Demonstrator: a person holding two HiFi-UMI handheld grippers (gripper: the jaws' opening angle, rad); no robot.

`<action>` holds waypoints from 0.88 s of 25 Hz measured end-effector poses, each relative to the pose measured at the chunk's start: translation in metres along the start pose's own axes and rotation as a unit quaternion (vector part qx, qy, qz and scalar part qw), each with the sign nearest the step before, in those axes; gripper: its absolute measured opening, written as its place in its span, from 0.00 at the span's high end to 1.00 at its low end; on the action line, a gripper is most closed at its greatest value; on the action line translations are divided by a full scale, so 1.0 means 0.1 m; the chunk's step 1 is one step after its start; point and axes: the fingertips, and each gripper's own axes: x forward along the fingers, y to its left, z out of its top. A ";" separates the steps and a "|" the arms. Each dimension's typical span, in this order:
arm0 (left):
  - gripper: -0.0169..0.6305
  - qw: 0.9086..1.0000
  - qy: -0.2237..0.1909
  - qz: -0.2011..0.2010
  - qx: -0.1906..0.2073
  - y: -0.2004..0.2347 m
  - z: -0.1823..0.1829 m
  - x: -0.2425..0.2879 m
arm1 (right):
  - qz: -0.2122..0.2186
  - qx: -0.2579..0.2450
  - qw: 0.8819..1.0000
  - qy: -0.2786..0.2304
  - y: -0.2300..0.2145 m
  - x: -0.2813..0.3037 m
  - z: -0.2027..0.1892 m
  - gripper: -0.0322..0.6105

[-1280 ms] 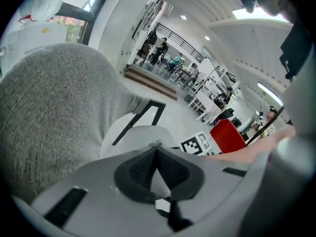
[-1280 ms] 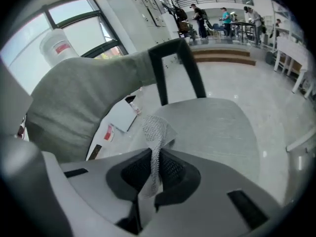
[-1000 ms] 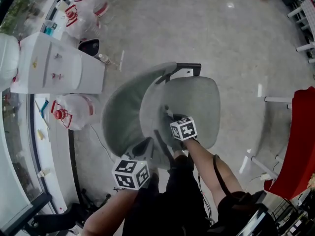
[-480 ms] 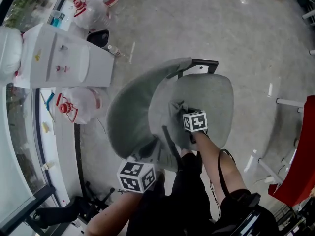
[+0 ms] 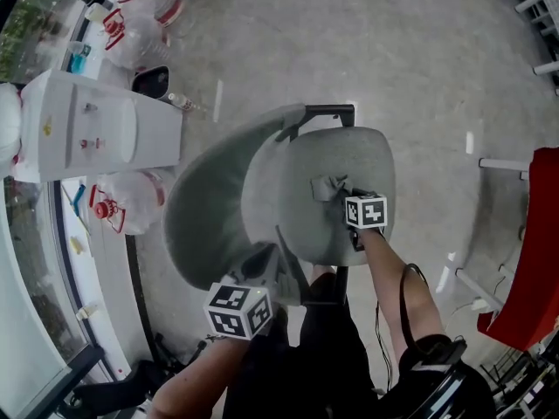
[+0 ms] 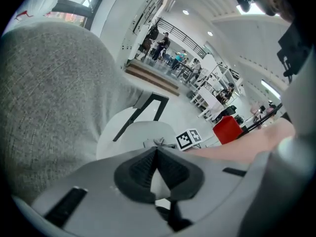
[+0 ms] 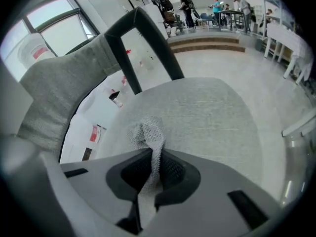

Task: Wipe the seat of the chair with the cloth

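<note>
- Because the wipe needs the fabric dragged across the surface, your right gripper (image 7: 150, 166) is clenched on one end of the cloth (image 7: 147, 130); the bunched remainder rests on the seat (image 7: 212, 112).
- Cloth position: mid-seat, towards the backrest (image 5: 210, 199).
- Right forearm: reaches forward over the seat's front edge, gripper low.
- Left gripper (image 6: 157, 166): jaws together, holding nothing, parked low beside the backrest, probably clear of the wiping path; contact with the chair cannot be told.

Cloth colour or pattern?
Cloth is light grey with a mesh weave; clearest in the right gripper view.
</note>
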 end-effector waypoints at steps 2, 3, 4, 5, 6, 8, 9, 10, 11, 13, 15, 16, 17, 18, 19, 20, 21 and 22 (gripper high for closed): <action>0.96 1.000 0.005 -0.003 0.004 -0.04 0.00 0.03 | -0.010 0.006 1.000 0.000 -0.15 -0.08 -0.02 0.90; 0.96 1.000 0.007 -0.004 0.006 -0.07 0.00 0.04 | -0.014 0.007 1.000 0.000 -0.22 -0.12 -0.03 0.90; 0.96 1.000 0.008 -0.006 0.009 -0.10 0.00 0.06 | -0.018 0.009 1.000 0.000 -0.29 -0.16 -0.04 0.90; 0.96 1.000 0.009 -0.007 0.011 -0.12 0.01 0.08 | -0.023 0.012 1.000 0.000 -0.37 -0.19 -0.04 0.90; 0.96 1.000 0.010 -0.007 0.012 -0.14 0.02 0.09 | -0.027 0.016 0.999 -0.002 -0.43 -0.23 -0.05 0.90; 0.96 1.000 0.011 -0.006 0.014 -0.16 0.05 0.11 | -0.035 0.024 0.999 -0.004 -0.54 -0.29 -0.06 0.90; 0.96 1.000 0.011 -0.004 0.017 -0.17 0.06 0.11 | -0.038 0.025 0.999 -0.004 -0.59 -0.31 -0.07 0.90; 0.96 1.000 0.011 -0.004 0.021 -0.19 0.08 0.11 | -0.043 0.023 0.999 -0.002 -0.63 -0.33 -0.08 0.90; 0.96 1.000 0.011 -0.004 0.026 -0.21 0.09 0.12 | -0.049 0.020 0.999 0.000 -0.69 -0.36 -0.09 0.90; 0.96 0.999 0.011 -0.005 0.032 -0.24 0.11 0.11 | -0.063 0.020 0.998 0.006 -0.81 -0.44 -0.11 0.90; 0.96 0.999 0.014 -0.007 0.033 -0.26 0.12 0.11 | -0.080 0.029 0.996 0.010 -0.95 -0.51 -0.15 0.90; 0.96 0.999 0.014 -0.007 0.033 -0.26 0.13 0.11 | -0.090 0.033 0.995 0.011 -1.03 -0.56 -0.17 0.90; 0.96 0.999 0.013 -0.007 0.034 -0.27 0.14 0.11 | -0.101 0.036 0.994 0.013 -1.11 -0.60 -0.18 0.90; 0.96 0.999 0.012 -0.007 0.034 -0.27 0.16 0.11 | -0.113 0.036 0.993 0.014 -1.18 -0.66 -0.18 0.90; 0.96 0.999 0.010 -0.007 0.033 -0.26 0.18 0.11 | -0.126 0.033 0.991 0.015 -1.25 -0.71 -0.18 0.90; 0.96 1.000 0.007 -0.006 0.030 -0.25 0.20 0.10 | -0.140 0.026 0.990 0.017 -1.31 -0.76 -0.19 0.90; 0.96 1.000 0.003 -0.004 0.025 -0.23 0.22 0.09 | -0.152 0.016 0.988 0.019 -1.35 -0.81 -0.18 0.90; 0.96 1.000 -0.002 0.000 0.018 -0.20 0.25 0.07 | -0.160 0.009 0.987 0.020 -1.37 -0.85 -0.17 0.90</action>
